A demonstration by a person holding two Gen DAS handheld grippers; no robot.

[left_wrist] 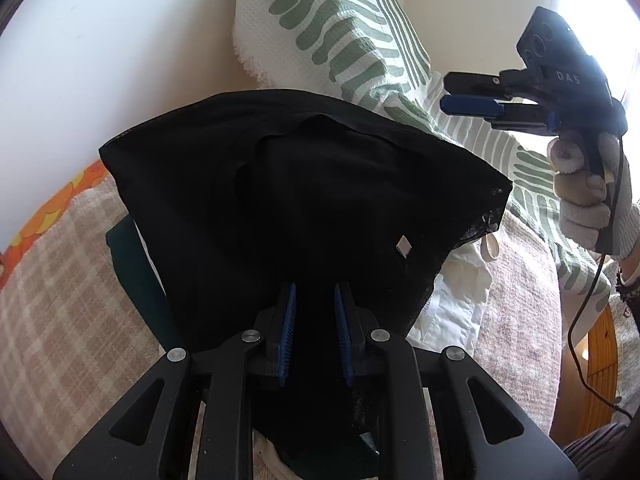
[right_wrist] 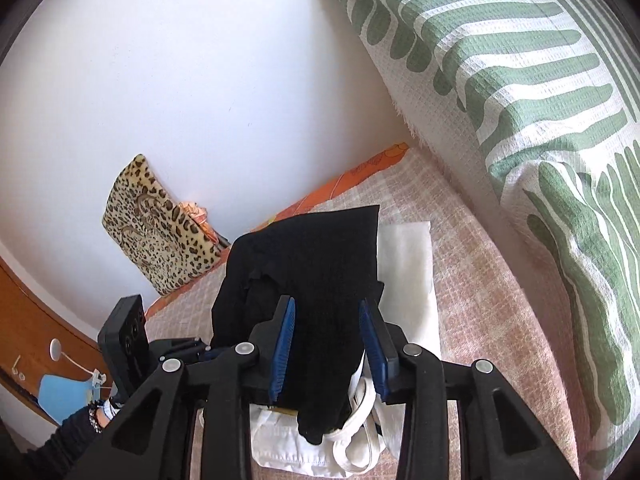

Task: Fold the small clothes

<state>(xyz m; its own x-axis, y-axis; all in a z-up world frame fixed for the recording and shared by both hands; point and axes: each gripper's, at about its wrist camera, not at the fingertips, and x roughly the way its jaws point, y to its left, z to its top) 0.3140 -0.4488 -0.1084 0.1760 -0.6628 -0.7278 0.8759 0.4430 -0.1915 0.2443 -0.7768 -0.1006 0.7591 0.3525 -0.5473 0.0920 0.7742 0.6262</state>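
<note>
The black cloth [left_wrist: 304, 184] lies on the bed [left_wrist: 68, 272] over white clothes [left_wrist: 452, 304], the left tool [left_wrist: 316, 332] pinching its near edge and the right tool [right_wrist: 327, 344] spread, so the person should lay it down flat and smooth.

Both grippers are black with blue ribbed pads [left_wrist: 289, 332] and silver screws. The right gripper [left_wrist: 472, 92], marked "DAS", trails a black cable [left_wrist: 580, 320]. A pale knit glove [left_wrist: 588, 204] covers its hand
</note>
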